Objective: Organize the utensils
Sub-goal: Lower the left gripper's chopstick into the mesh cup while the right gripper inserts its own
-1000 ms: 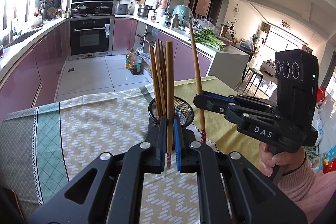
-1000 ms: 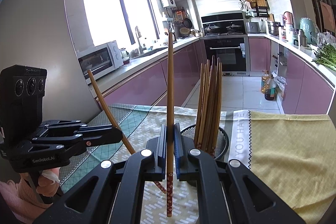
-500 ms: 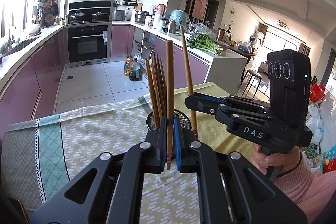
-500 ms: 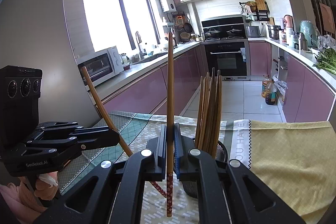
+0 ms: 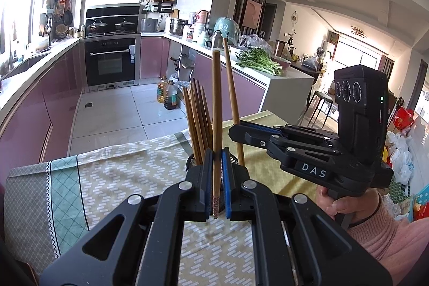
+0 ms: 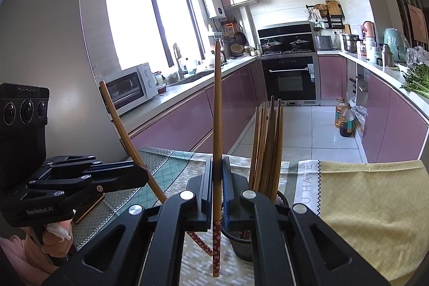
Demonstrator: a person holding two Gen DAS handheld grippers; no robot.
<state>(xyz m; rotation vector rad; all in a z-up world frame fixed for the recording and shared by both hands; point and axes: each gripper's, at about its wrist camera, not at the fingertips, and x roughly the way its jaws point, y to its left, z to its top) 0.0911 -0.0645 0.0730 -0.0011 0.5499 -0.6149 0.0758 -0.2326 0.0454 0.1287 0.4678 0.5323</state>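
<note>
My left gripper (image 5: 215,170) is shut on an upright wooden chopstick (image 5: 216,111) with a red patterned tip. Just behind it a black mesh holder (image 5: 191,162) stands with several chopsticks (image 5: 197,119) in it. My right gripper (image 6: 217,178) is shut on a second chopstick (image 6: 217,111), right in front of the same holder (image 6: 241,245). In the left wrist view the right gripper (image 5: 236,130) comes in from the right with its chopstick (image 5: 232,87), close beside the holder. The right wrist view has the left gripper (image 6: 144,176) at the left, its chopstick (image 6: 126,130) leaning.
The table wears a green-and-white patterned cloth (image 5: 120,178) and a yellow cloth (image 6: 362,205). A person's hand (image 5: 346,205) in a pink sleeve grips the right handle. Beyond the table edge lie the kitchen floor, pink cabinets and oil bottles (image 5: 167,95).
The holder sits lower and nearer in both views. In the left wrist view the right gripper and its chopstick have drifted left, closer to my held chopstick. Both grips are unchanged.
</note>
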